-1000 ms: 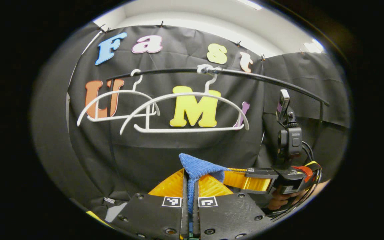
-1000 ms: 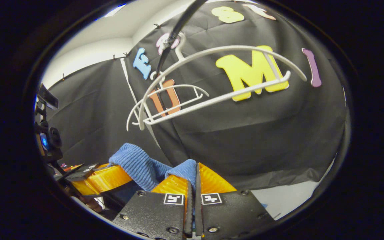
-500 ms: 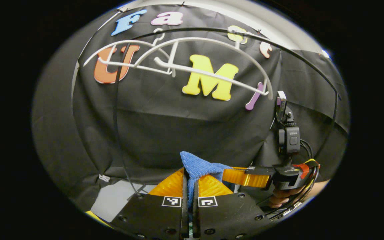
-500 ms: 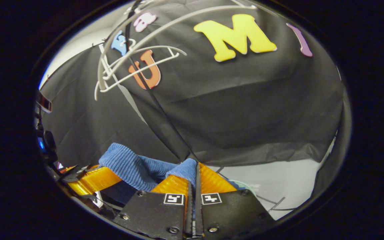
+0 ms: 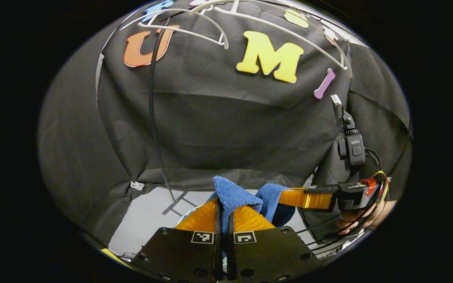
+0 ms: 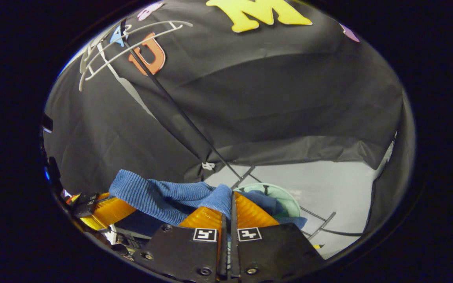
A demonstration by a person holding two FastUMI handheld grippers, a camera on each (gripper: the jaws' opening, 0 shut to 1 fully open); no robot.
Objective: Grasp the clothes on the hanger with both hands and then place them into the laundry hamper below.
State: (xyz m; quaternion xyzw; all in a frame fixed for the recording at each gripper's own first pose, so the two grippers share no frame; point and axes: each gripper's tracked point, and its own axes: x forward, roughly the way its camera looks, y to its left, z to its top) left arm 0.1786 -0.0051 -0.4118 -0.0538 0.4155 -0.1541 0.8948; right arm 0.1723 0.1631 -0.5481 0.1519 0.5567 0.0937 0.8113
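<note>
Blue ribbed cloth gathered between the two fingers of the left hand-held gripper, its bunched peak rising just above the fingertips; in the right gripper view the same cloth stretches from the right hand-held gripper leftward to the other gripper. Both fingers of each gripper are closed tight on the fabric, with only a thin seam between them. Beyond and below the right gripper's tips, a pale green laundry hamper stands on the grey floor, with a further fold of blue cloth lying over its rim. In the left gripper view the right gripper, held by a hand, appears off to the right, its fingers pointing toward the cloth. High above both grippers hang two bare white hangers on a black rail. Each gripper carries two small square black-and-white markers; no readable writing appears on them.
</note>
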